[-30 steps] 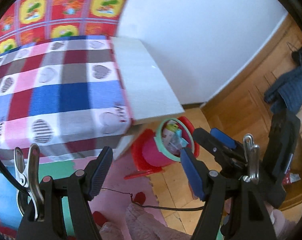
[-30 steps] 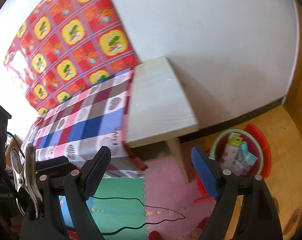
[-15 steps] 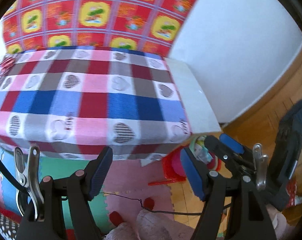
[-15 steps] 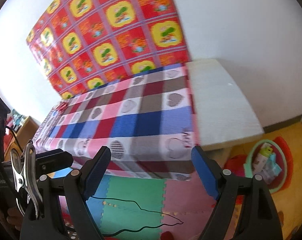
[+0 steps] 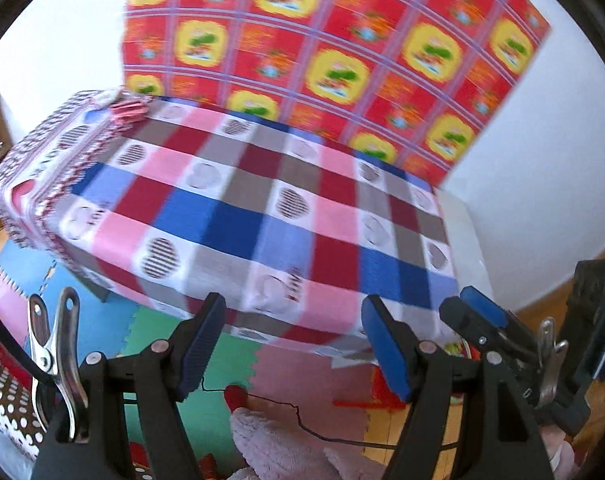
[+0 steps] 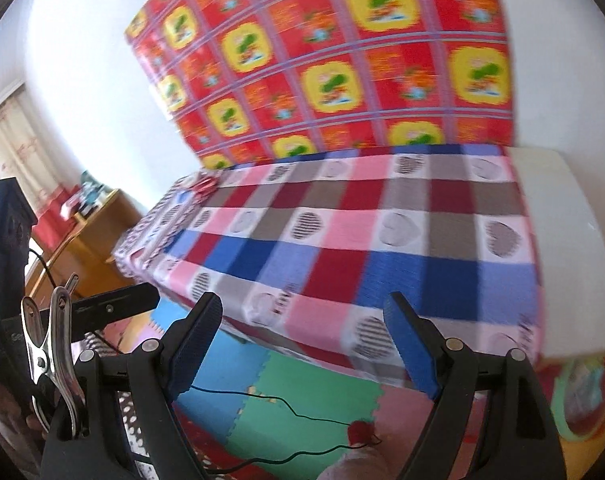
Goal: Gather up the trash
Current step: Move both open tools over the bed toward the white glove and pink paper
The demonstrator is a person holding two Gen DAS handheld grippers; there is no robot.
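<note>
Here, both jaws spread and empty, green-rimmed trash bucket (image 6: 586,396) low right of right gripper (image 6: 308,344), beside checked bed (image 6: 382,248)

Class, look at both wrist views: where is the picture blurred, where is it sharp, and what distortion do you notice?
Left wrist view: the checked tablecloth and red patterned sheet are smeared, the left gripper sharp. Right wrist view: same smear, right gripper crisp. Both bend straight edges, inside a dark round border.

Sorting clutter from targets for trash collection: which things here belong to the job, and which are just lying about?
Job: pink wrapper on the checked cloth; trash bucket; left gripper and right gripper, both open.

Lying about: foam mats, black cable, wooden cabinet.
</note>
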